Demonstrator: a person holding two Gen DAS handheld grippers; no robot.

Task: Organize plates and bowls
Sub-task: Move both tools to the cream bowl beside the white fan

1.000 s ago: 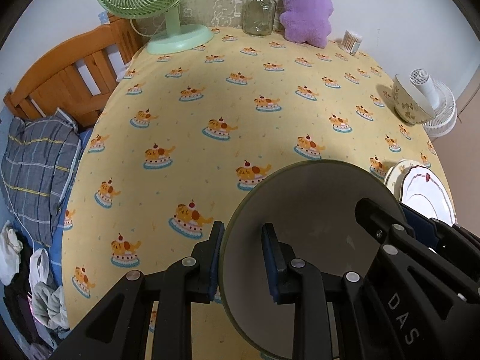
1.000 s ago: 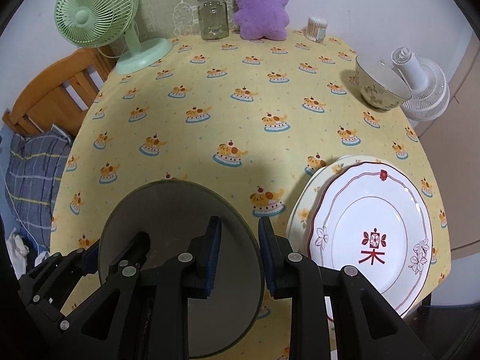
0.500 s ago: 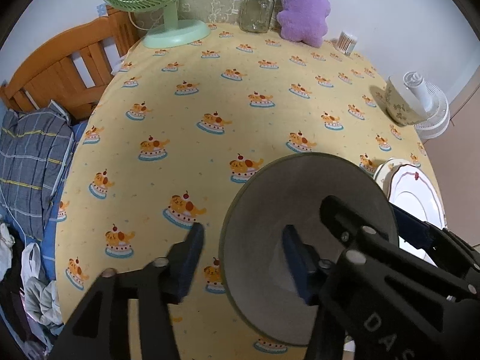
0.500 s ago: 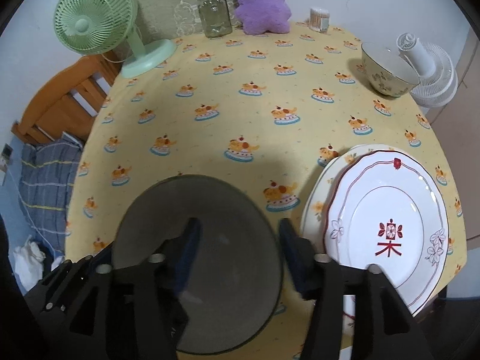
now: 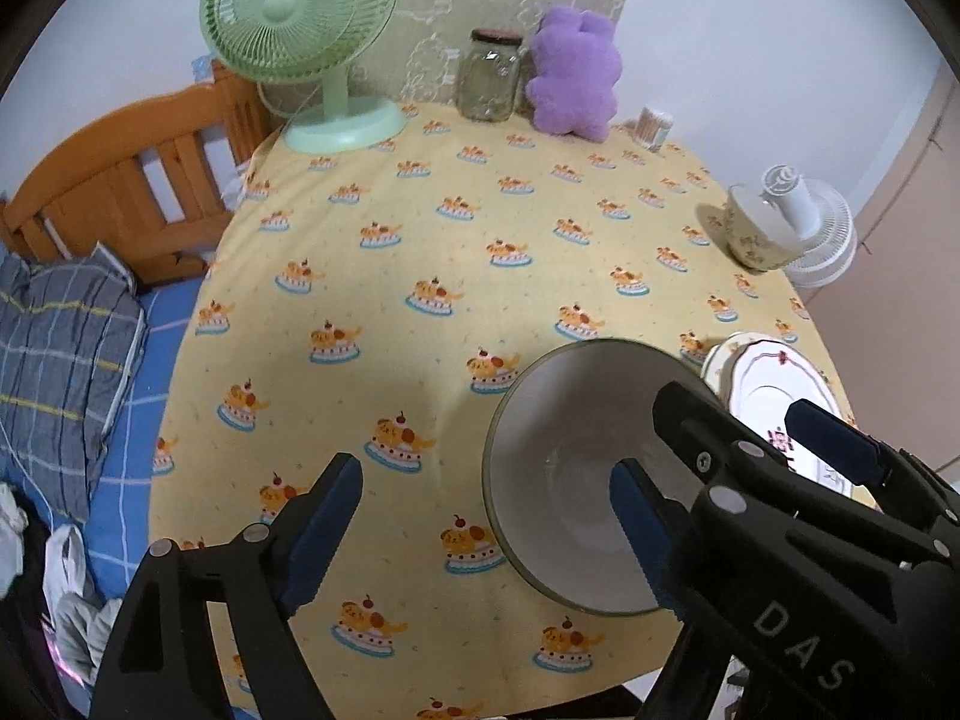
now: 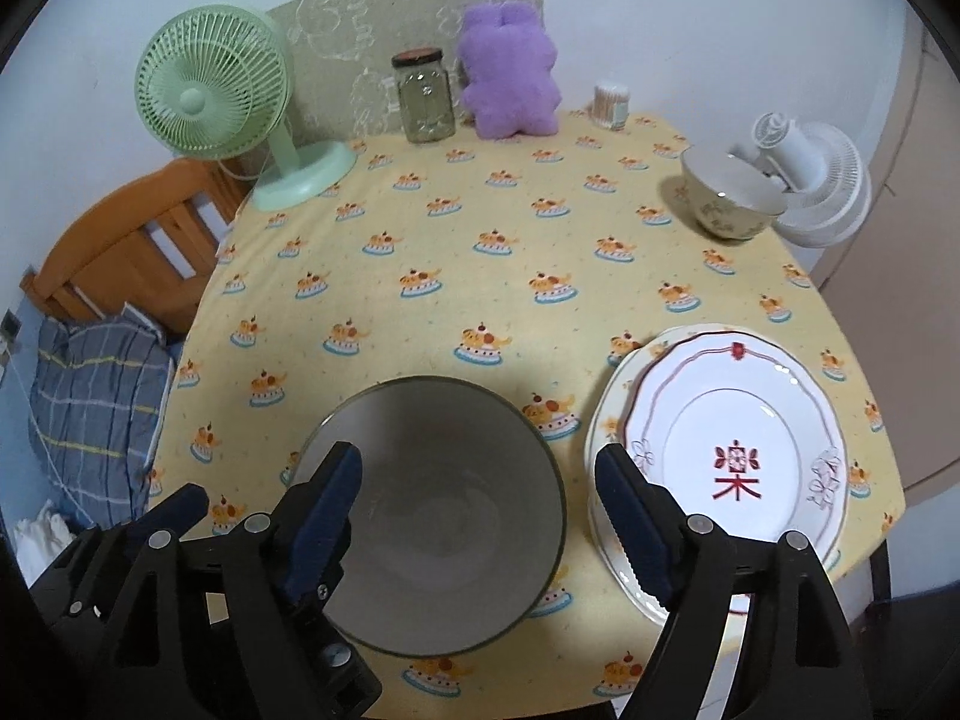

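Grey bowl [image 6: 432, 510] sits upright on the surface [image 6: 480, 276] near its front edge, just beside the stacked plates [image 6: 732, 456] at the front right corner; patterned bowl [image 6: 729, 201] is well apart at the right edge toward the back. Left tongs [image 5: 480, 516] are released and opening, one finger outside the grey bowl's left rim and the other hanging inside it, with no pad pressing the wall. Right tongs [image 6: 477, 498] are also released and opening, straddling the bowl's right rim with clear gaps both sides, nothing gripped. Handling judgement: the grey bowl looks like glazed ceramic, so stiff, fairly heavy, slick and chip-prone; take it by the rim, one pad inside and one outside, clamped firmly because the glaze gives little friction. Two opposite rim grips suit its width. The patterned bowl looks smaller and lighter, same rim pinch. The plates are thin-edged and fragile; their lips lie close to the cloth, harder to get under. Set anything down gently.
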